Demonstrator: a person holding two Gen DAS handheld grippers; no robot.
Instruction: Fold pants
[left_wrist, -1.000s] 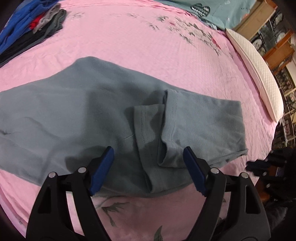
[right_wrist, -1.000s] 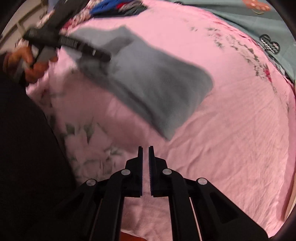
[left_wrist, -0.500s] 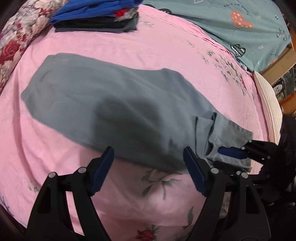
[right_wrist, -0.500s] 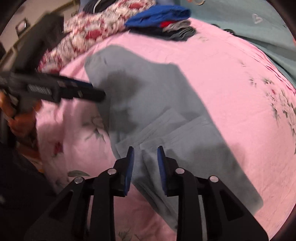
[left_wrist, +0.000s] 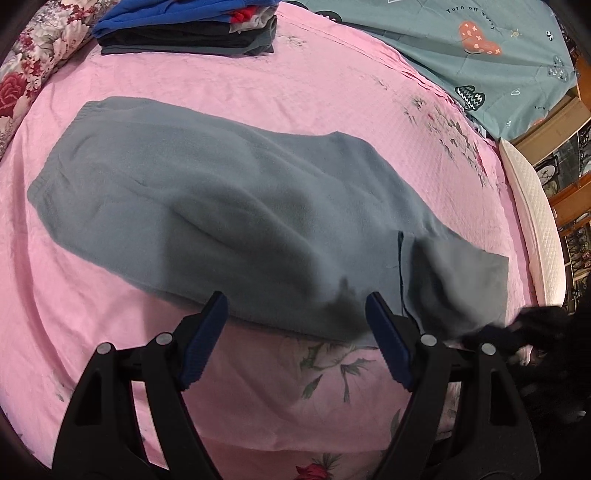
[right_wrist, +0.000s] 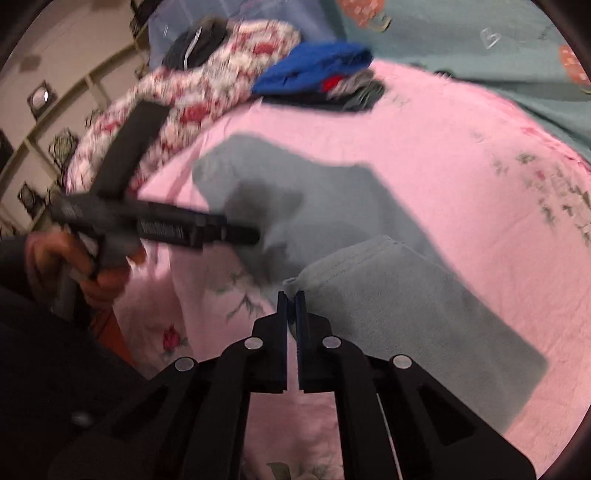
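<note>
Grey-blue fleece pants (left_wrist: 229, 206) lie flat across the pink quilted bedspread (left_wrist: 332, 92), already doubled leg on leg, with the elastic waistband toward the stack of folded blue and dark clothes (left_wrist: 184, 26) and the hem ends near the bed's front edge. In the right wrist view the hem end is turned back on itself, and the right tool (right_wrist: 291, 299) is clenched at its near corner; the jaws stand almost together, with what appears to be a thin edge of the fleece pinched between them. The left tool (left_wrist: 295, 325) hangs released, jaws wide and empty, just off the near edge of the pants at mid-length.

The step in hand seems to be the lengthwise fold, bringing the hems up toward the waistband. The next move likely calls for the left tool to catch the other hem corner, so both corners travel together. Carried by one corner only, the soft fleece would probably skew or bunch.
</note>
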